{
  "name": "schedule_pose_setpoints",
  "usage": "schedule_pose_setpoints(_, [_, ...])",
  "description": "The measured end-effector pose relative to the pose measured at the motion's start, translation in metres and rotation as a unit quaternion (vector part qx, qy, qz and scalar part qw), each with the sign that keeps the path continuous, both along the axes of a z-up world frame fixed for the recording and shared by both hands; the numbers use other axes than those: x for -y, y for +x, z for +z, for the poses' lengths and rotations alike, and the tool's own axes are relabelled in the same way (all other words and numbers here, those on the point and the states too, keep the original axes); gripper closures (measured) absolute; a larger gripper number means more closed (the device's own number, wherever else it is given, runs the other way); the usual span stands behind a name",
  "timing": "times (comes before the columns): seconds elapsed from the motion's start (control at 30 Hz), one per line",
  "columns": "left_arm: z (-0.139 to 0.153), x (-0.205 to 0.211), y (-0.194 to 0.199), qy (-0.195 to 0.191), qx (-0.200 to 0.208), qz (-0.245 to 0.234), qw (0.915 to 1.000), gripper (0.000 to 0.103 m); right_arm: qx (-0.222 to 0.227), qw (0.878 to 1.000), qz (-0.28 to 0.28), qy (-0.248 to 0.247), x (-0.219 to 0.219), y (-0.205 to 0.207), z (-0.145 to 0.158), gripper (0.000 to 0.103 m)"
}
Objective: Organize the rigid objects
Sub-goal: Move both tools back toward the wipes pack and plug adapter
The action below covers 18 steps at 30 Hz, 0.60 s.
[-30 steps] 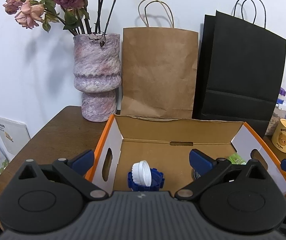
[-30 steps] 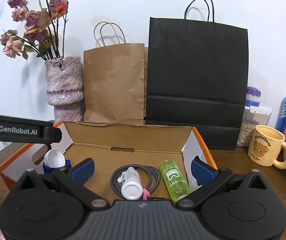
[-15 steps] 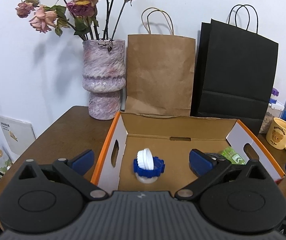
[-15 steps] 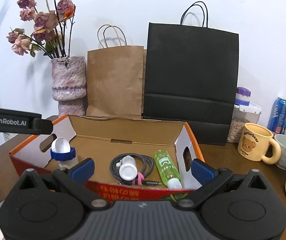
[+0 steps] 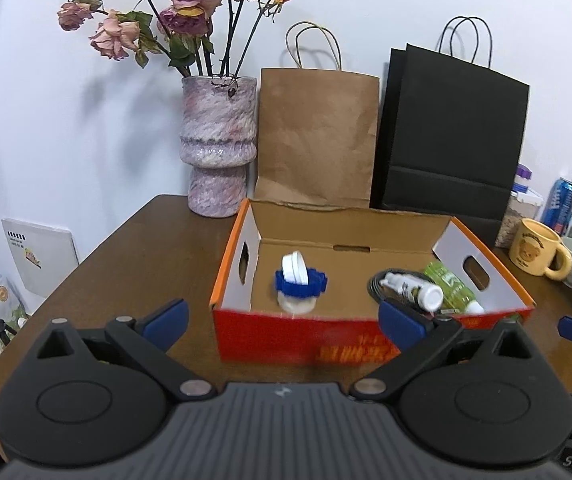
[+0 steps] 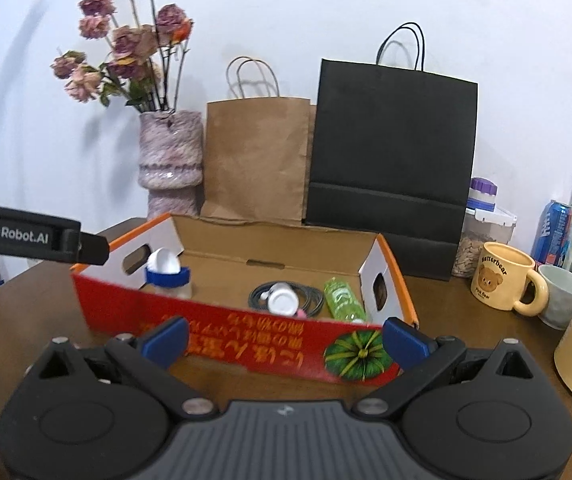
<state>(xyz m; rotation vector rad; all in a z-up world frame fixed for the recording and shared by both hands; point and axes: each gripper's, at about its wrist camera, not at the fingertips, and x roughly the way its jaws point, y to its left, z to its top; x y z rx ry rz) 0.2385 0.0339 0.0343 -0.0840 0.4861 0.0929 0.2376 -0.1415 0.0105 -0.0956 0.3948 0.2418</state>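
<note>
- Left wrist view: left tongs (image 5: 282, 316) spread wide and empty, held before the near wall of the cardboard box (image 5: 305, 336) on the bench (image 5: 158, 240).
- Same view, box contents: blue-collared jar (image 5: 299, 284) with flipped-up white lid at the left end; white bottle (image 5: 417, 290) lying on a coiled cable (image 5: 377, 280); green bottle (image 5: 447, 284) beside it at the right end.
- Change: a second ago these tongs stood over the box with the jar just between the fingers; now they have drawn back and the red front wall shows in full. Judgement: the jar is placed and released, that item done.
- Right wrist view: right tongs (image 6: 284, 340) spread, empty, just short of the box (image 6: 246, 328) front.
- Same view: jar (image 6: 166, 270) upright at left; white bottle (image 6: 282, 300), cable (image 6: 313, 298) and green bottle (image 6: 341, 298) at right.
- Difference: earlier this camera looked down into the box; now it sits lower and further back.
- Outside the box: yellow mug (image 6: 501, 280), vase (image 6: 170, 160), paper bags untouched.
</note>
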Motion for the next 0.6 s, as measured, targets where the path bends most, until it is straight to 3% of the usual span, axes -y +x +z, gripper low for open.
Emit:
schedule_pose_setpoints(0.2, [-0.008, -0.01, -0.03, -0.001, -0.017, -0.005, 0.9998, 0.0, -0.005, 1.0, 0.013, -0.006, -0.001, -0.028, -0.001, 0.0])
schedule_pose_setpoints(0.6, [-0.02, -0.046, -0.081, 0.002, -0.013, -0.006, 0.9999, 0.0, -0.03, 0.999, 0.022, -0.025, -0.008, -0.07, -0.017, 0.0])
